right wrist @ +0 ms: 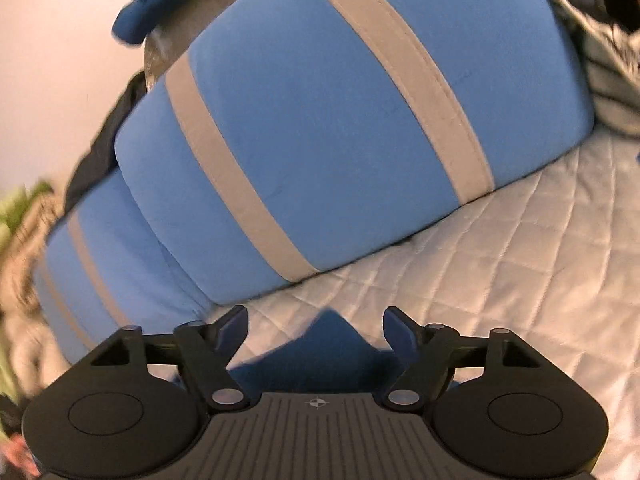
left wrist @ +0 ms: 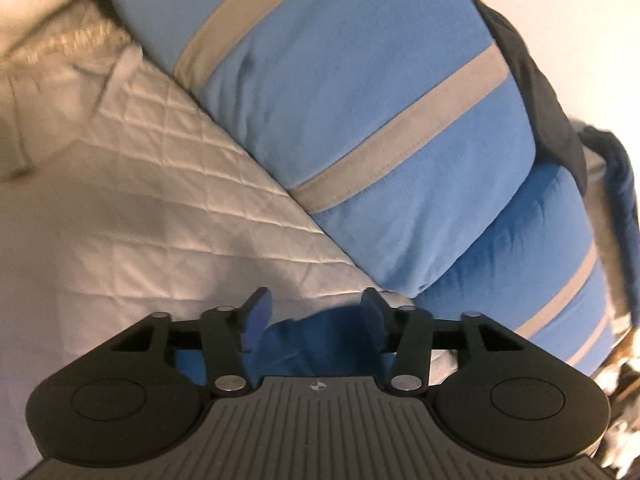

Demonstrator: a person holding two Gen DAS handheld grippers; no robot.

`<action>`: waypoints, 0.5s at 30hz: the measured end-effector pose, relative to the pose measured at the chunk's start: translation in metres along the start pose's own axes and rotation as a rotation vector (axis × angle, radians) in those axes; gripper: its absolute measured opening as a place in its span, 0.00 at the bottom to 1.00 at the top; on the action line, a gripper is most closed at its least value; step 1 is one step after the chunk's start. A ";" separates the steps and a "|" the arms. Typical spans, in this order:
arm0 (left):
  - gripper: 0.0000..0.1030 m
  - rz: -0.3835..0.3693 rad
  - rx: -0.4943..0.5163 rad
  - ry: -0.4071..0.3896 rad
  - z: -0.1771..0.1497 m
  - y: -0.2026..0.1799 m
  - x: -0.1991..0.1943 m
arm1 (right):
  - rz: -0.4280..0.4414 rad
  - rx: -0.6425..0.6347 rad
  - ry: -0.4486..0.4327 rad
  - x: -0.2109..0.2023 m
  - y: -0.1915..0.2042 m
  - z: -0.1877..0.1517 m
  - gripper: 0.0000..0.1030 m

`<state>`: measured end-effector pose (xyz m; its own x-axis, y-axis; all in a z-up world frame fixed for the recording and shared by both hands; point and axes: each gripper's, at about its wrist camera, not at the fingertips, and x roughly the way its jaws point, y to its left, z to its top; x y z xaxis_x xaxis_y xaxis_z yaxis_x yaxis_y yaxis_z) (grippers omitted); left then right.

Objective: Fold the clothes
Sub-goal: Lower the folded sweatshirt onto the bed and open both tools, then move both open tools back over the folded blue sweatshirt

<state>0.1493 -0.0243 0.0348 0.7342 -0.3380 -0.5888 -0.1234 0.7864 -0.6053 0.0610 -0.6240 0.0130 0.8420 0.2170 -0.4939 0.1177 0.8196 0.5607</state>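
Note:
A dark blue garment (left wrist: 316, 336) lies between and under the fingers of my left gripper (left wrist: 316, 306), on a white quilted bedspread (left wrist: 160, 200). The left jaws stand open with the cloth loose between them. In the right wrist view a corner of the same dark blue garment (right wrist: 328, 344) pokes up between the fingers of my right gripper (right wrist: 316, 322), which is also open. Most of the garment is hidden under the gripper bodies.
Two blue pillows with grey stripes (left wrist: 360, 120) (right wrist: 320, 140) lie stacked just ahead of both grippers. A black cloth (left wrist: 540, 80) and a dark blue item (right wrist: 148, 12) sit behind them. A beige knitted blanket (left wrist: 52, 52) lies at far left. The quilted bedspread (right wrist: 520, 260) spreads right.

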 end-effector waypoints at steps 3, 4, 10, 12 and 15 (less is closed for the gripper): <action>0.60 0.045 0.051 -0.013 -0.006 0.002 -0.009 | -0.048 -0.079 0.003 -0.009 0.005 -0.009 0.85; 0.60 0.057 0.071 -0.005 -0.010 0.005 -0.012 | -0.058 -0.095 0.010 -0.012 0.005 -0.013 0.85; 0.60 0.125 0.210 0.012 -0.032 0.005 -0.050 | -0.113 -0.191 0.063 -0.040 0.007 -0.036 0.90; 0.61 0.136 0.251 0.013 -0.040 0.001 -0.067 | -0.128 -0.221 0.075 -0.052 0.007 -0.044 0.94; 0.65 0.170 0.328 0.005 -0.053 -0.009 -0.093 | -0.156 -0.271 0.091 -0.068 0.011 -0.055 0.99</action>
<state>0.0462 -0.0274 0.0665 0.7184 -0.1906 -0.6691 -0.0217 0.9551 -0.2953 -0.0238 -0.6009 0.0161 0.7728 0.1138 -0.6243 0.0873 0.9553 0.2823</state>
